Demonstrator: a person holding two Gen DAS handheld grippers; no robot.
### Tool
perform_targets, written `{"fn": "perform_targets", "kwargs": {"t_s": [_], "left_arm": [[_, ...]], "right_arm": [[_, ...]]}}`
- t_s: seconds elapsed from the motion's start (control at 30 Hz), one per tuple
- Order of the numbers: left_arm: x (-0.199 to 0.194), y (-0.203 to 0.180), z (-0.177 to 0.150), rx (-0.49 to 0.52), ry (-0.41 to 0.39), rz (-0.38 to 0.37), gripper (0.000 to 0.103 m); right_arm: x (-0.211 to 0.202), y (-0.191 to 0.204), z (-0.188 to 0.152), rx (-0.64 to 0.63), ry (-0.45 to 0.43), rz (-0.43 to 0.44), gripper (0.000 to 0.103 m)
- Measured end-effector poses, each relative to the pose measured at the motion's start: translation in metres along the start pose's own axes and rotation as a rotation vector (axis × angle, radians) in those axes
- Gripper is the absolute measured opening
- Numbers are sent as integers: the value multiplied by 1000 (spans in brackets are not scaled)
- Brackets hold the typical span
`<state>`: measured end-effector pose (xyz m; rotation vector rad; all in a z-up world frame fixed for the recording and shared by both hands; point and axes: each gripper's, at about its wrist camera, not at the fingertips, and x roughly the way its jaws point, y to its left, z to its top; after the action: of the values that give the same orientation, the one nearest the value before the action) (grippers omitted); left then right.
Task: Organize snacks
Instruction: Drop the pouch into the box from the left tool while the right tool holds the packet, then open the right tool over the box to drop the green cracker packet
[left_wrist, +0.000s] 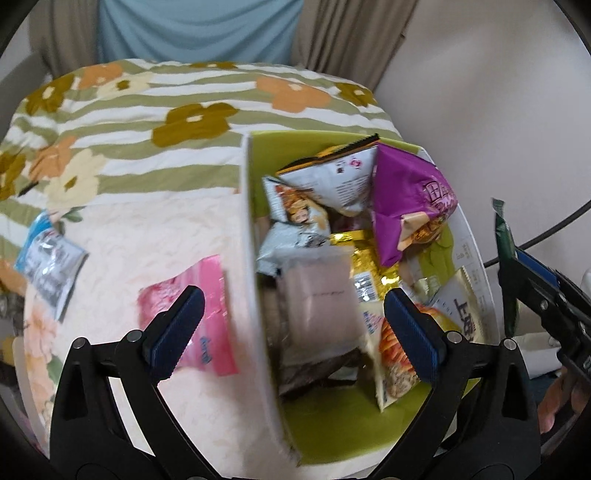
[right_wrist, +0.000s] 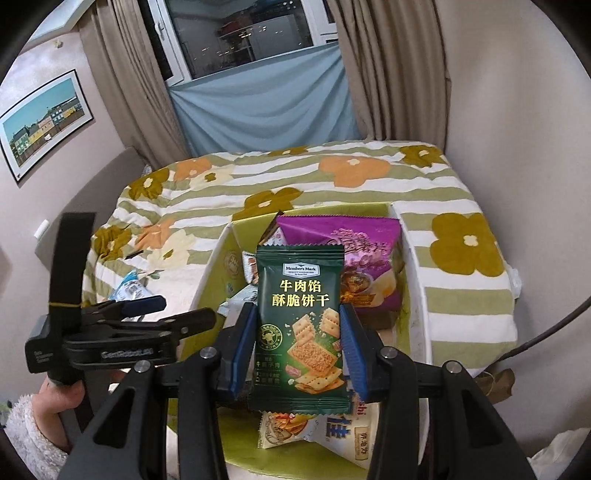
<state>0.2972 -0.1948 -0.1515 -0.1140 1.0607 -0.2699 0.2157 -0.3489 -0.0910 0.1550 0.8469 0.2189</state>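
Here the right hand-held gripper (right_wrist: 297, 350) clamps a green cracker packet (right_wrist: 300, 328) above the green snack box (left_wrist: 332, 435) on the bed (left_wrist: 155, 229). The left hand-held gripper (left_wrist: 291, 332) gapes empty over a blurred, perhaps pale pink, pouch (left_wrist: 317, 299).

A bed (left_wrist: 155, 206) carried the things. It had a cover with green and white stripes and big orange, brown and cream flowers. Nearer the camera the cover was pale pink. A box (left_wrist: 255, 295) with white walls and a green inside sat on the bed, full of snack packs. Just beside its left wall lay a pink packet (left_wrist: 218, 295), flat on the cover. Farther left lay a blue and silver packet (left_wrist: 50, 266), well apart from the box.
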Motion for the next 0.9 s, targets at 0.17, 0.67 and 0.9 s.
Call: {"fn": "perform_targets", "kwargs": {"t_s": [0.17, 0.67, 0.9], "left_arm": [[-14, 2, -10, -3, -18, 38, 97], [-26, 2, -40, 19, -14, 112, 97], [-34, 1, -49, 28, -28, 125, 97]], "right_arm": [[22, 8, 2, -32, 44, 52, 41], [28, -5, -18, -4, 51, 85, 94], [20, -14, -37, -3, 66, 45, 95]]}}
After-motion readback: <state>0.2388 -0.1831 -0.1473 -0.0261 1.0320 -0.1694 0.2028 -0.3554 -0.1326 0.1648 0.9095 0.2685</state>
